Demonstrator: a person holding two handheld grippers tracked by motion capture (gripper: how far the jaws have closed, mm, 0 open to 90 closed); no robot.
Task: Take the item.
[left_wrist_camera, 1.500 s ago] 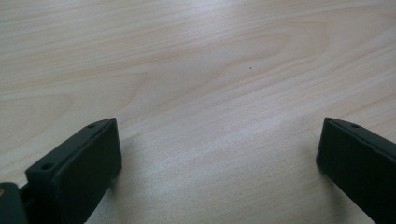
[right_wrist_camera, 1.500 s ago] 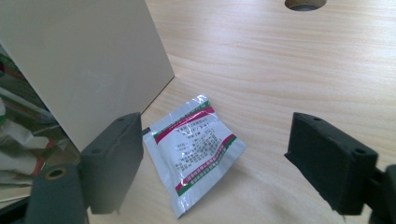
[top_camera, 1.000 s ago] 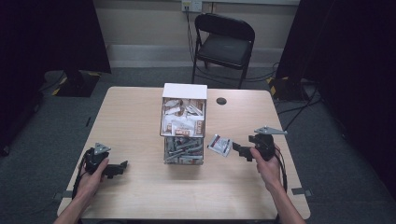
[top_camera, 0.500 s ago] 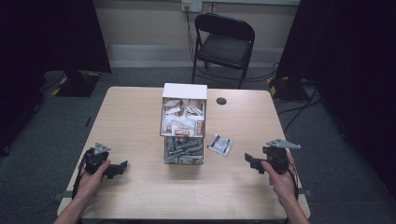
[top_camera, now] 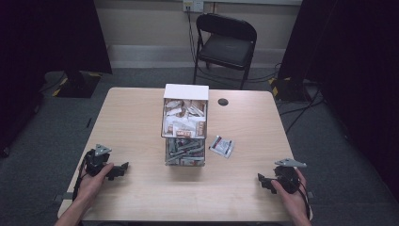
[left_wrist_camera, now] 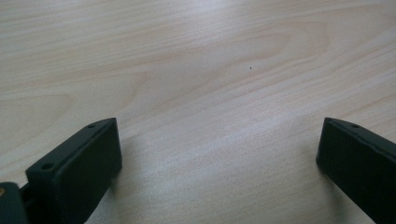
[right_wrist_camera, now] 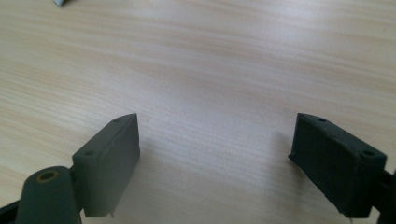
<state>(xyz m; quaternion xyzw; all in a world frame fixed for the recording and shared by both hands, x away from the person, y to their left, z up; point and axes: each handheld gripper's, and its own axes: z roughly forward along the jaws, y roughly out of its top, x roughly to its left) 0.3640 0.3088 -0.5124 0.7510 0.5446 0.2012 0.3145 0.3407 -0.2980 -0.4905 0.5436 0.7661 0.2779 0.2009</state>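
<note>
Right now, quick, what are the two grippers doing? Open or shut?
Left gripper: open, holding nothing, low over the table.
Right gripper: open, holding nothing, near the table's right front corner.

Folding chair (top_camera: pixel 226 44) behind table (top_camera: pixel 131 122); black round cap (top_camera: pixel 223 101) on table's far edge; wall socket (top_camera: pixel 193 5) above chair.

In the high view, the print on the small packet (top_camera: pixel 221 145) lying on the table (top_camera: pixel 131 122) is too small to read, as are the labels on the sachets packed in the two-tier clear box (top_camera: pixel 185 125). In the right gripper view a pale scrap (right_wrist_camera: pixel 62 2) is cut off by the top edge, too little to identify.
</note>
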